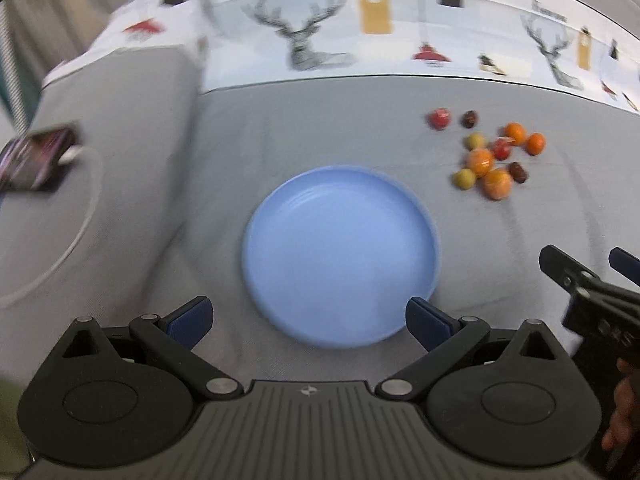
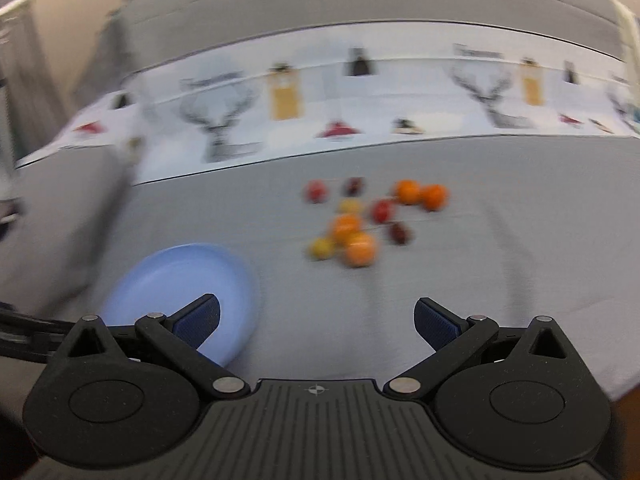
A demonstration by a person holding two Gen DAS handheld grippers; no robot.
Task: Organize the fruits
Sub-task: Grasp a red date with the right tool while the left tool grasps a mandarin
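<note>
Both jaws gape wide and hold nothing, left gripper over the bare blue plate, right gripper short of the fruit pile well ahead, so sorting looks unstarted.

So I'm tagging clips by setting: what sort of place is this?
Likely a home living room: the blue plate and loose fruits sit on a grey fabric surface, apparently a sofa seat, backed by a cloth printed with deer heads.
</note>
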